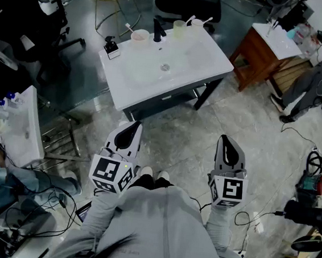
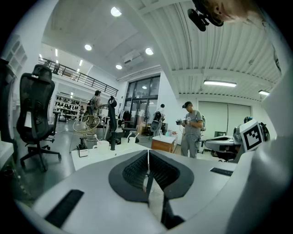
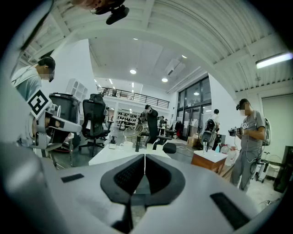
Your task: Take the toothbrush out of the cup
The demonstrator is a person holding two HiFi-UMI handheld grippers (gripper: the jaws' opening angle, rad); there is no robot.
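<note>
Left gripper (image 1: 131, 129), right gripper (image 1: 227, 143): jaws together, empty. Toothbrush (image 1: 128, 27) in pinkish cup (image 1: 140, 36) on surface (image 1: 185, 62), well ahead of both jaws (other cups likewise stocked). Removal not begun.

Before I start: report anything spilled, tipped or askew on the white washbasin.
Nothing stands out. The pinkish round cup and the pale green cup stand upright on the white washbasin top, a toothbrush in each; no spill shows.

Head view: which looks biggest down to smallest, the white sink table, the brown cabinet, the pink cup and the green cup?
Biggest: the white sink table.
Next: the brown cabinet.
Smallest: the pink cup and the green cup. They look about the same size, so I won't rank them.
</note>
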